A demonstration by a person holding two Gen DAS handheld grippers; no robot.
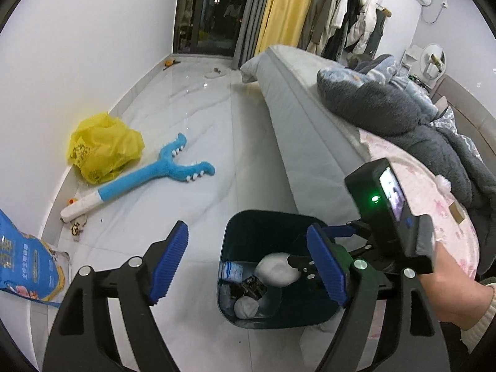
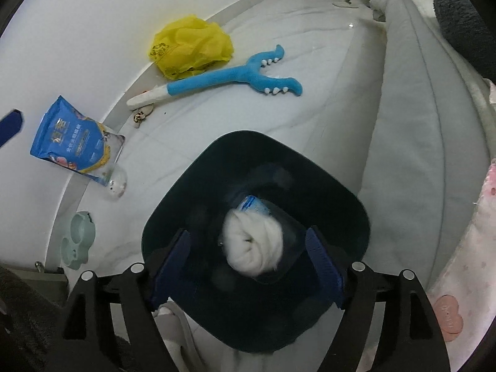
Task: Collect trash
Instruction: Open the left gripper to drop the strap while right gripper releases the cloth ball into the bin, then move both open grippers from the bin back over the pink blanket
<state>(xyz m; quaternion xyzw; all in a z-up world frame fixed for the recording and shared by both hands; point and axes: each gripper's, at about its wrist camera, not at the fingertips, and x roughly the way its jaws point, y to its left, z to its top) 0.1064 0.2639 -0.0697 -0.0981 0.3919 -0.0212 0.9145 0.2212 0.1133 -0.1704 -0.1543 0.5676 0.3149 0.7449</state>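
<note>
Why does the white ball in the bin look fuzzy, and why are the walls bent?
Right wrist view: the white wad in the dark bin is motion-blurred. Left wrist view: it looks sharper. Both views: the fisheye lens curves the wall and darkens the corners.

Yellow bag point(image 1: 104, 147), blue toy point(image 1: 161, 173), dark bin point(image 1: 248, 226)

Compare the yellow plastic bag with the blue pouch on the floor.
The yellow plastic bag is crumpled into a loose heap; the blue pouch lies flat. The bag is plain yellow with faint print; the pouch has bold printed graphics and a clear part. Both lie on the floor near the wall, outside the bin.
</note>
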